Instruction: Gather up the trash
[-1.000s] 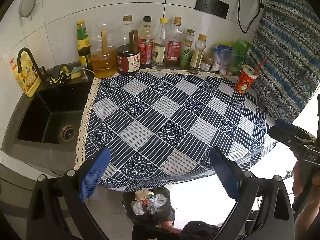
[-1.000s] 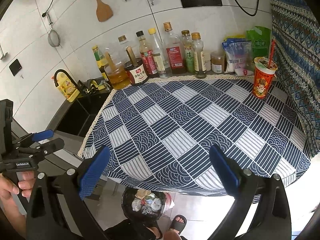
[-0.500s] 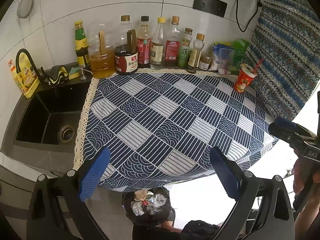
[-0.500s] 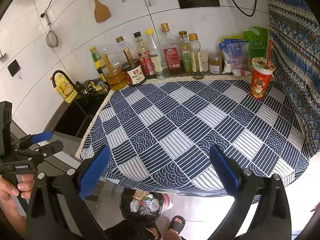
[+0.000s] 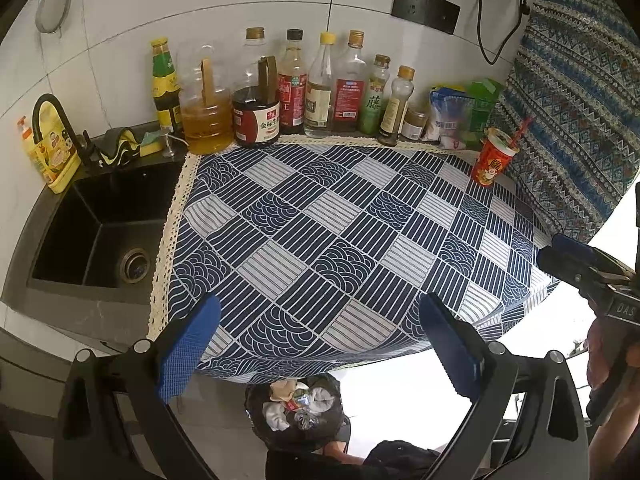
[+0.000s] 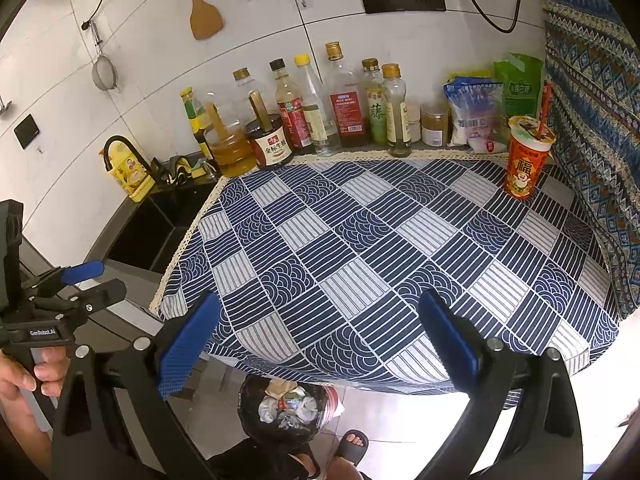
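A black-lined trash bin [image 5: 300,408] [image 6: 288,404] with crumpled wrappers inside stands on the floor below the table's front edge. At the back right of the blue patterned tablecloth [image 5: 320,240] [image 6: 380,248] stands a red paper cup [image 5: 492,158] [image 6: 526,160] with a straw. My left gripper [image 5: 320,320] hovers open over the table's front edge, above the bin, with nothing between its fingers. My right gripper [image 6: 318,316] is likewise open and holds nothing. Each gripper shows in the other's view: the right gripper [image 5: 576,264] at the right, the left gripper [image 6: 80,280] at the left.
A row of sauce and oil bottles [image 5: 296,88] [image 6: 320,108] lines the back wall, with bags [image 6: 476,112] beside them. A black sink [image 5: 92,236] with a faucet lies left of the table. A patterned cloth [image 5: 576,100] hangs at the right. A sandalled foot [image 6: 352,444] is beside the bin.
Both views have drifted only slightly. Both grippers stay open and nothing on the table has moved.
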Available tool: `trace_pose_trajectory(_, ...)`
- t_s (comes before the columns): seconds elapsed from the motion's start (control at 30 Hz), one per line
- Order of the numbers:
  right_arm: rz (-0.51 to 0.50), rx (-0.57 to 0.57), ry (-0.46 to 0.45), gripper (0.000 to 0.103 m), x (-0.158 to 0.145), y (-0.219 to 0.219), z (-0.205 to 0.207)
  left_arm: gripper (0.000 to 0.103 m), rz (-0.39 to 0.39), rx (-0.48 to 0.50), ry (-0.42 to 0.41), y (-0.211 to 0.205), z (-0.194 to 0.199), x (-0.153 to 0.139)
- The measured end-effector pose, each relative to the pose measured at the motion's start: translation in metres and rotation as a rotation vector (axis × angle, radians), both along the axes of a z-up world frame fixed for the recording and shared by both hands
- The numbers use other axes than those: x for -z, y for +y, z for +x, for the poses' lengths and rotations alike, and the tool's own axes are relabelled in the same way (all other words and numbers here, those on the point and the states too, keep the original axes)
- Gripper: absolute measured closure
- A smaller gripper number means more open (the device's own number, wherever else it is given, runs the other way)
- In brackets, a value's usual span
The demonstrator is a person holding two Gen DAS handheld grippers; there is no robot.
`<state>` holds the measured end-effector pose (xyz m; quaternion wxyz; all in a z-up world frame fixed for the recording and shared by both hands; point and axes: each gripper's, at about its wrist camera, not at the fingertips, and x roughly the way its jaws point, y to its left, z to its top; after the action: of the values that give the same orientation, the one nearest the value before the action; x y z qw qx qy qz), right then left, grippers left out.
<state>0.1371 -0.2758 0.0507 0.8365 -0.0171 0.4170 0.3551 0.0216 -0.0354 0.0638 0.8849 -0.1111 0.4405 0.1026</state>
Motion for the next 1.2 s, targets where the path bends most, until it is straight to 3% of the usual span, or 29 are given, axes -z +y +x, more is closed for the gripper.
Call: trace_pose_trajectory(1.2,-0.011,-0.006,0.011,0.005,0.0051,0.0052,0.0021,0.007,-0.025,-0.018,0.006,0.0080,0.0002,0.0035)
